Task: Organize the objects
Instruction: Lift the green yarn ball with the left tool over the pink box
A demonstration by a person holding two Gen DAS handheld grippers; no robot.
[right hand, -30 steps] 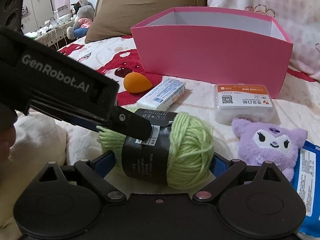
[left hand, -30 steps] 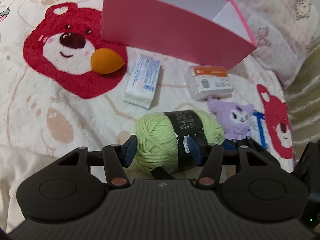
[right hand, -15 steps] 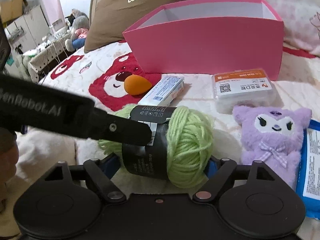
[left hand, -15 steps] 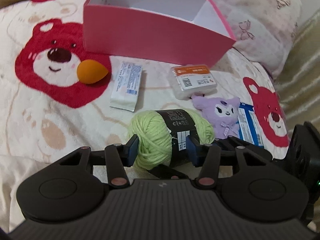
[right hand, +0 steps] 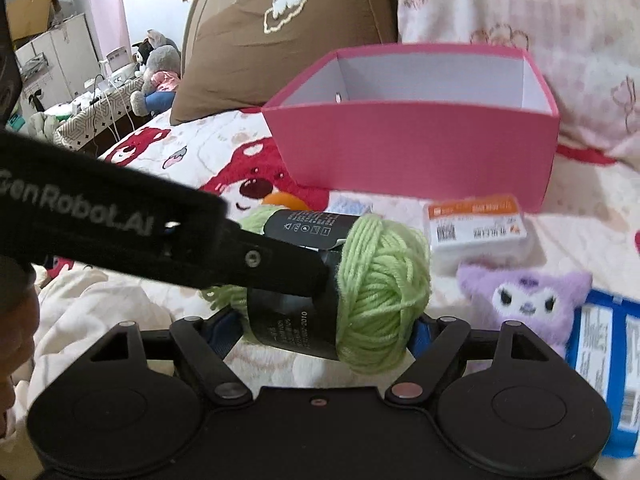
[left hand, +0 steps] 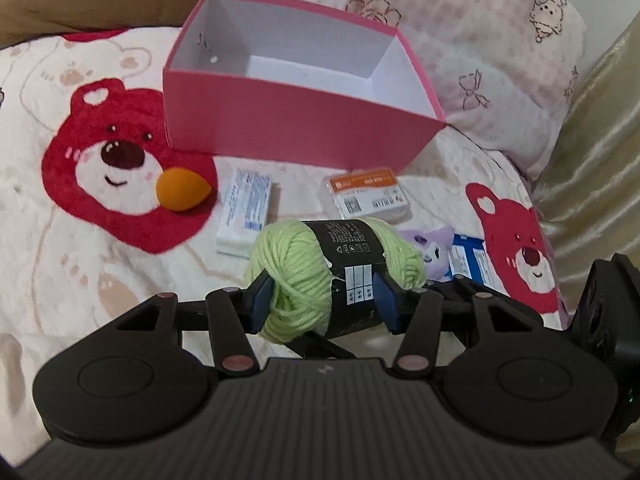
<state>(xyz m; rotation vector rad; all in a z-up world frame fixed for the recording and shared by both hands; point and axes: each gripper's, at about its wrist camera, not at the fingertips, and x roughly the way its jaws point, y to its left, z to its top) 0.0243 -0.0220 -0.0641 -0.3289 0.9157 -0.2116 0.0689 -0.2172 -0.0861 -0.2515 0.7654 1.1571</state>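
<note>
A ball of light green yarn (left hand: 296, 268) with a black paper band is held off the bed by both grippers. My left gripper (left hand: 322, 302) is shut on it, one pad on the yarn, the other on the band. My right gripper (right hand: 324, 330) is shut on the same yarn (right hand: 380, 280) from the other side; the left gripper's finger (right hand: 256, 256) crosses in front of it. An open pink box (left hand: 296, 120) with a white, empty inside stands beyond on the bed, also in the right wrist view (right hand: 420, 152).
On the bear-print blanket lie an orange sponge egg (left hand: 180, 190), a white-blue packet (left hand: 246, 210), a clear box with an orange label (left hand: 368, 194), a purple plush toy (right hand: 524, 300) and a blue packet (right hand: 608, 360). Pillows (left hand: 480, 52) stand behind the box.
Both grippers have lifted the yarn up off the blanket and carried it toward the pink box; the box's inside now shows from above.
</note>
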